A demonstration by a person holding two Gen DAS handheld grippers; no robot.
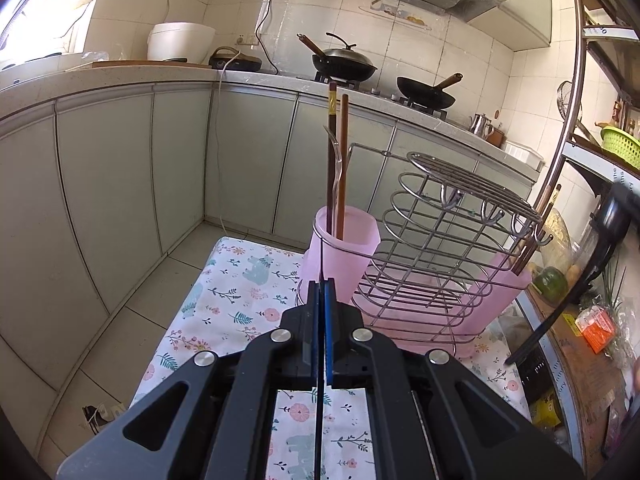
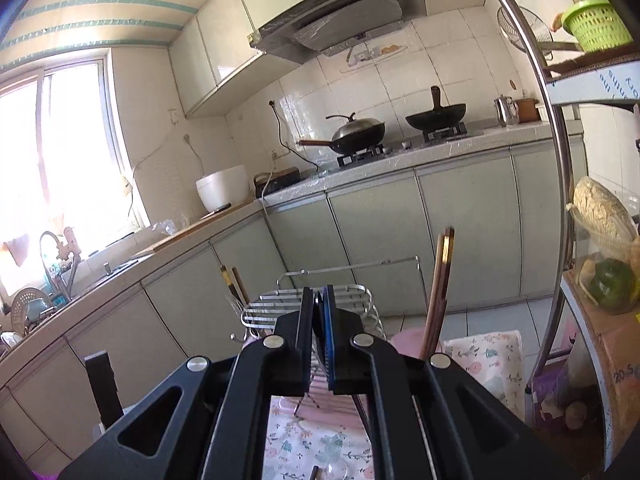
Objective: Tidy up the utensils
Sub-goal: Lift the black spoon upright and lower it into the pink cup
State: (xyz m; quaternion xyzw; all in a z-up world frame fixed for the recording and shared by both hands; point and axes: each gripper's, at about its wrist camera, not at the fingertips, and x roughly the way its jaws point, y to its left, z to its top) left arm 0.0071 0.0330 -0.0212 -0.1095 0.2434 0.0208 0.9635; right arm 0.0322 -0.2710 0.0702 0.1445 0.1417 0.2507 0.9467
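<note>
Standing on a floral tablecloth (image 1: 240, 280), a wire utensil rack (image 1: 440, 248) carries a pink cup at each end. At the left, the left gripper (image 1: 322, 284) points slightly down at the near pink cup (image 1: 340, 256), fingers pressed together on nothing, tips just short of the cup's wall. Upright in that cup are two chopsticks (image 1: 338, 160) and a pale, translucent utensil, long axes vertical, directly ahead of and above the fingers. Further right, the second pink cup (image 1: 504, 284) holds another pair of chopsticks (image 1: 536, 232), leaning. At the far right edge a blurred black ladle-like utensil (image 1: 592, 256) hangs in the air; what holds it is unclear.

The right gripper (image 2: 318, 300) is likewise closed and empty, aimed over the rack top, with the right-hand cup's chopsticks (image 2: 440, 280) just to its right. That makes the right hand the nearer one to that cup. Only its view shows a small dark stick and a clear utensil (image 2: 320, 472) lying on the cloth below, probably still to be sorted; only the left view shows the ladle.
</note>
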